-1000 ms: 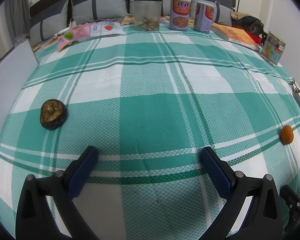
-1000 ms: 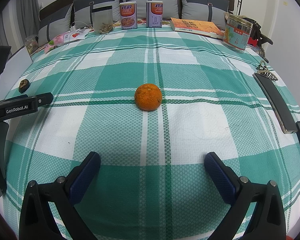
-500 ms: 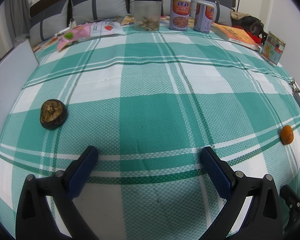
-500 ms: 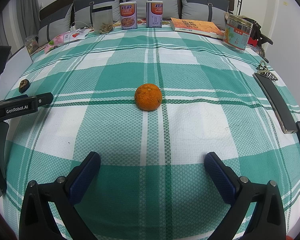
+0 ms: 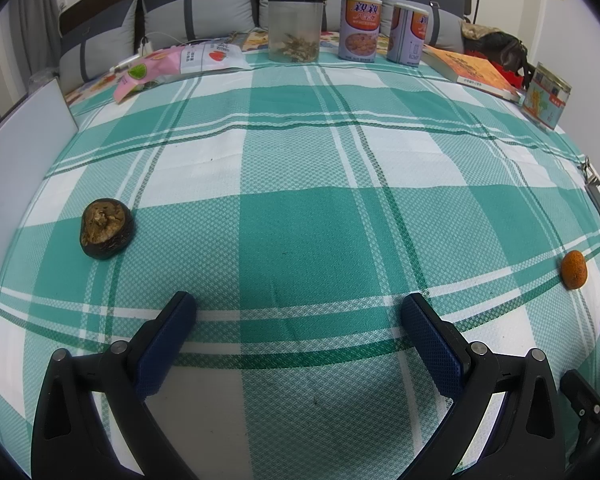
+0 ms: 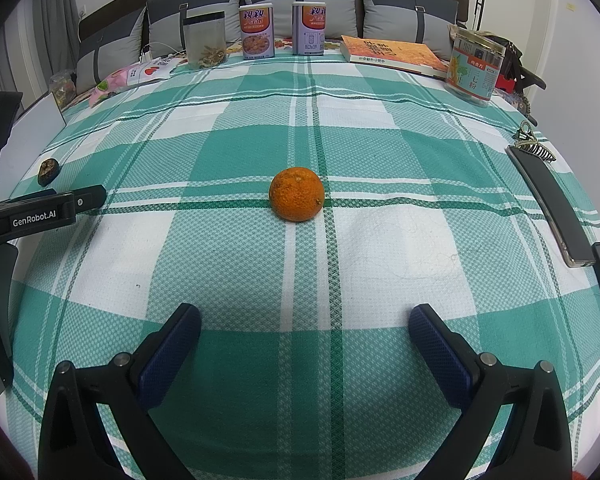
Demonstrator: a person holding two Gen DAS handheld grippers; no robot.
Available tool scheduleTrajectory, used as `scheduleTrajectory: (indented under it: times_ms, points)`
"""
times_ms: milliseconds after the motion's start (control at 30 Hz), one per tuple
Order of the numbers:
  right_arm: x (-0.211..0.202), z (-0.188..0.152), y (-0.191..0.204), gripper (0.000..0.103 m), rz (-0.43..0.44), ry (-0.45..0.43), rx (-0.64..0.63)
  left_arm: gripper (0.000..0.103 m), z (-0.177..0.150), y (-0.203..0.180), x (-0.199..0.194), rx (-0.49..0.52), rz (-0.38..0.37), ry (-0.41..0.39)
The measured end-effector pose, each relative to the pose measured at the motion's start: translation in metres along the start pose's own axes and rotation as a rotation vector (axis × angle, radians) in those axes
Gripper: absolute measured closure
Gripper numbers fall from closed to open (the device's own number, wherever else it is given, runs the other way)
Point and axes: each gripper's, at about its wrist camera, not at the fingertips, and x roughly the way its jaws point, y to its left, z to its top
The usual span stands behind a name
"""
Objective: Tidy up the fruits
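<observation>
While both grippers hover low over the bed's green-and-white plaid cover, neither holds anything: left gripper jaws wide apart over bare cloth, right gripper jaws wide apart too. Orange sits on the cover straight ahead of the right gripper, well clear of its blue fingertips, lined up between them; in the left wrist view the same orange lies far right, near the cover's edge. Dark brown shrivelled fruit lies ahead-left of the left gripper, apart from it; in the right wrist view it is tiny at far left, type not clear. Left gripper body shows at the left edge of the right wrist view, white lettering "GenRobot.AI" readable. Along the headboard side: clear jar with dried bits at the bottom, two cans with orange labels and Chinese characters, second can turned to its back panel, orange book lying flat with unreadable spine text, round tin with a green label and Chinese print, pink snack packets. Dark phone lies at the right edge of the bed, a striped hair clip just beyond it. Grey cushions behind.
</observation>
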Motion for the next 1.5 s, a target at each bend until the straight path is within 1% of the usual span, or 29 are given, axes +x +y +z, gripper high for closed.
scheduleTrajectory:
  times_ms: [867,1000,1067,1167,1200,1233,1267,1300,1367,1400,1433,1467,1500]
  points:
    - [0.000,0.000,0.000,0.000,0.002,-0.001,0.000,0.000,0.000,-0.001,0.000,0.002,0.002,0.000]
    - [0.000,0.000,0.000,0.000,0.003,-0.001,0.000,0.000,0.001,0.000,0.000,-0.011,0.007,0.001]
    - [-0.001,0.000,0.000,0.000,0.003,-0.001,0.000,0.000,-0.001,0.000,-0.001,0.001,-0.001,0.017]
    - [0.000,-0.001,-0.001,0.000,0.005,-0.002,0.001,0.000,-0.013,0.003,-0.014,0.072,-0.051,0.093]
    - [-0.001,0.000,0.000,0.000,0.005,-0.002,0.001,0.001,-0.019,0.008,-0.020,0.095,-0.074,0.105]
    - [-0.001,0.000,0.000,0.000,0.005,-0.002,0.001,0.001,-0.024,0.020,-0.030,0.104,-0.099,0.089]
    - [-0.002,0.000,0.001,0.000,0.005,-0.002,0.002,0.001,-0.024,0.028,-0.035,0.098,-0.098,0.066]
    - [-0.002,0.000,0.000,0.000,0.005,-0.002,0.001,0.001,-0.018,0.049,-0.043,0.067,-0.080,0.013]
    - [-0.001,0.000,0.000,0.000,0.004,-0.002,0.001,0.002,-0.002,0.081,-0.046,-0.018,-0.088,-0.034]
    - [-0.002,0.000,0.000,0.000,0.004,-0.002,0.001,0.002,0.010,0.098,-0.043,-0.078,-0.122,-0.038]
    - [-0.001,0.000,0.000,0.000,0.005,-0.002,0.001,0.003,0.022,0.115,-0.036,-0.139,-0.172,-0.029]
    - [-0.001,0.000,0.000,0.000,0.005,-0.002,0.001,0.003,0.031,0.122,-0.030,-0.163,-0.195,-0.017]
    - [-0.001,0.000,0.000,0.000,0.005,-0.002,0.001,0.003,0.039,0.127,-0.022,-0.164,-0.199,-0.006]
